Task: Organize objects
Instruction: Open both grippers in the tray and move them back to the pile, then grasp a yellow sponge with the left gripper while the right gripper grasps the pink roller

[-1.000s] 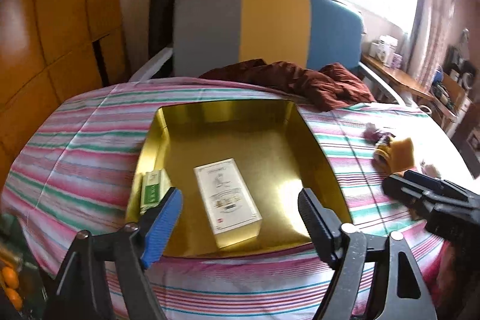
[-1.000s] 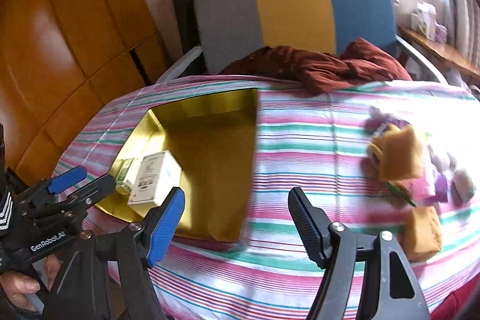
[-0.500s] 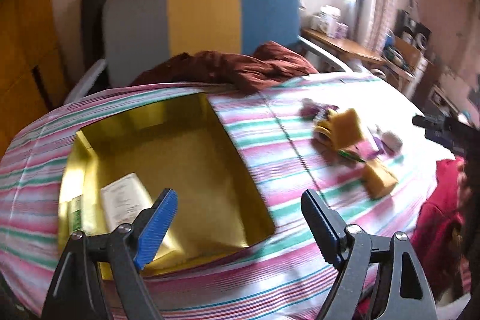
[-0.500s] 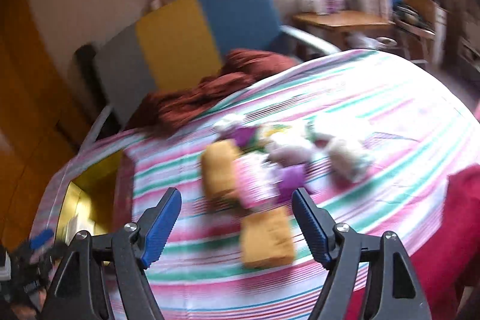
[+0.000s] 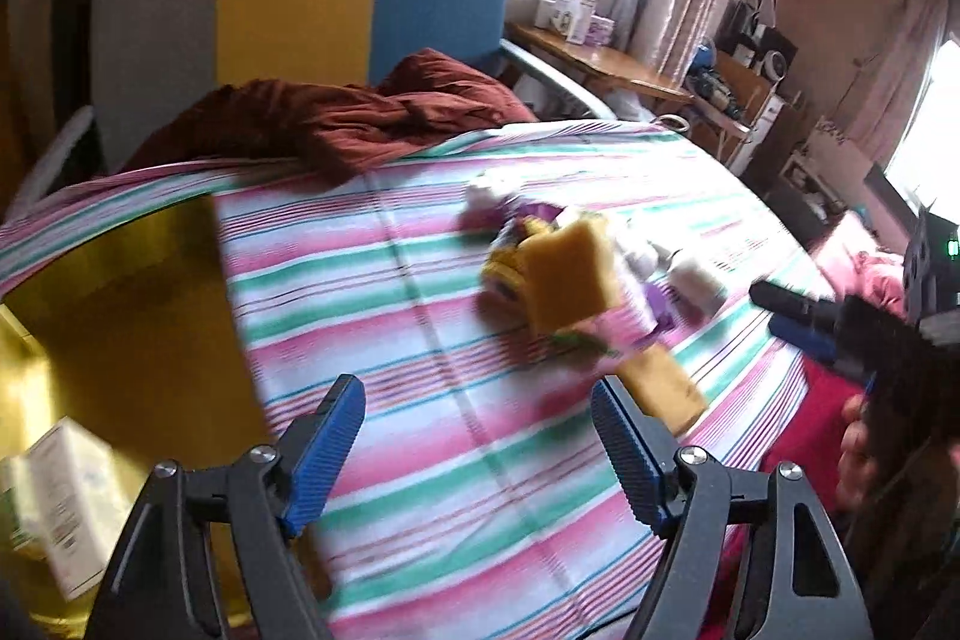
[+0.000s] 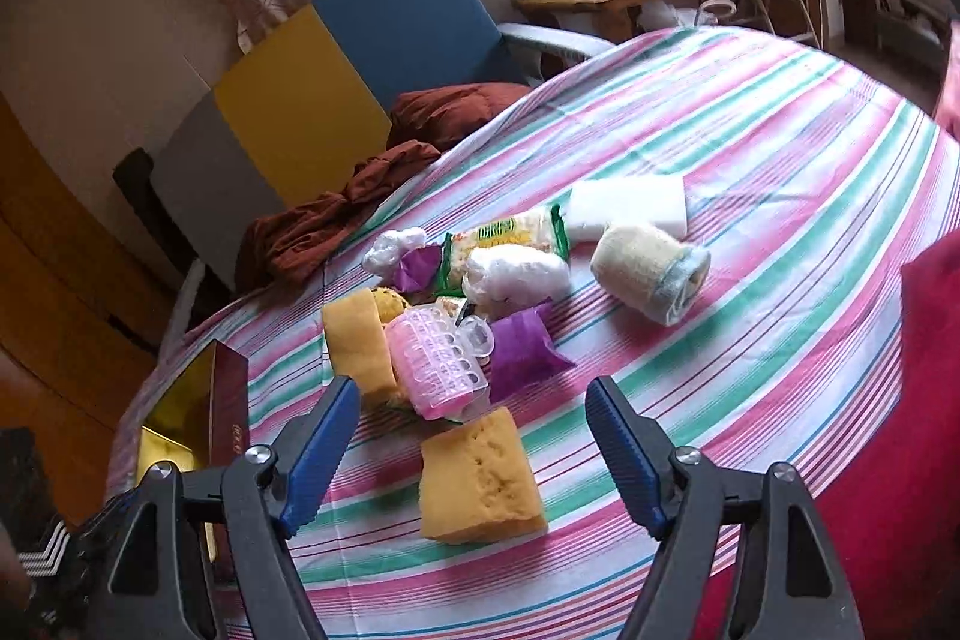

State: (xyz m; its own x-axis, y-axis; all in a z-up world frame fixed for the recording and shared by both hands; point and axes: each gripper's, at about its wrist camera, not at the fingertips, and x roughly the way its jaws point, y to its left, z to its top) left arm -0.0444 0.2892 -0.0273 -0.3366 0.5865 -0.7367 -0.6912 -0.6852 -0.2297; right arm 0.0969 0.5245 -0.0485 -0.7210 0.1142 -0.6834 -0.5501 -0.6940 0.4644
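Sponges, a roller and packets cluster mid-table, the box at its left edge, a chair behind.

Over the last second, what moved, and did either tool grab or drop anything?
Both tools swung right, away from the gold tray toward the pile of sponges and packets. The right tool now faces the pile; the left tool trails it. Nothing was grabbed or dropped: both stayed open. The boxes remain in the tray.
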